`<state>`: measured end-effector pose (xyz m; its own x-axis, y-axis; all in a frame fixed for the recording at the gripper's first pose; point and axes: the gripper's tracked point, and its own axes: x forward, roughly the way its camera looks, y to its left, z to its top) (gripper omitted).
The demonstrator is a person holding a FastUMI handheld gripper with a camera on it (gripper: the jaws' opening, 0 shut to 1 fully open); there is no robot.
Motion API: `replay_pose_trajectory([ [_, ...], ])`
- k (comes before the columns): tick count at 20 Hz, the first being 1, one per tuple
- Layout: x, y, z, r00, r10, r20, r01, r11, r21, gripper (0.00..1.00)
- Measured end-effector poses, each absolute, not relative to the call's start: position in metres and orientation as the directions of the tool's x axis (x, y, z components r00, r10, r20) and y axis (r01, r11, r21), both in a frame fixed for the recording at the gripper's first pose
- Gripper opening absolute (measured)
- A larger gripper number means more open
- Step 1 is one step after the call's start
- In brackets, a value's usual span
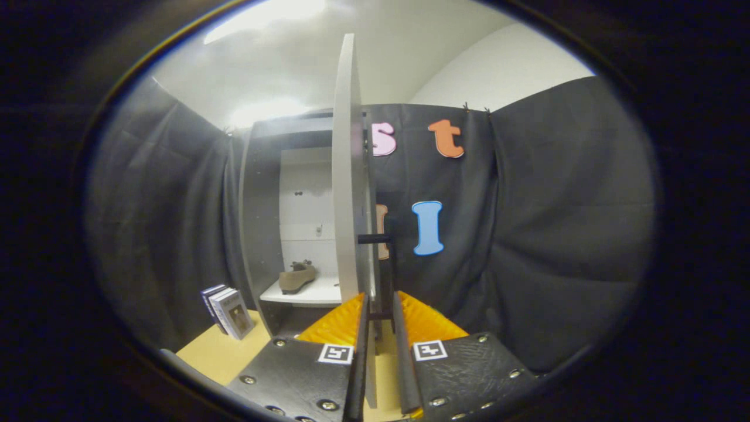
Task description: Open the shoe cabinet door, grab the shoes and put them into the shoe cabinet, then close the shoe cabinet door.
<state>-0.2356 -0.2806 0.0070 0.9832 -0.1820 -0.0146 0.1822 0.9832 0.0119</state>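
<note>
The shoe cabinet (259, 223) stands ahead and a little to the left, with its white door (349, 176) swung wide open so that I see it edge-on. A brown shoe (297, 276) lies inside on the white shelf (319, 293). On the door's right face is a black bar handle (385, 264). My gripper (381, 302) is closed to a narrow gap around the lower end of that handle, one finger on each side. The door's edge runs down between the fingers.
Two or three books (228, 310) lean upright on the yellow wooden surface (214, 351), left of the cabinet. Black cloth walls close the booth left and right. The cabinet's interior above the shoe is open space.
</note>
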Motion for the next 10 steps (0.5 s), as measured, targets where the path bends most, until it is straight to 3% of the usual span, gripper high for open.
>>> replay_pose_trajectory([
  [10, -0.227, -0.234, -0.033, 0.995, -0.081, -0.062, 0.082, 0.997, 0.009, 0.23],
])
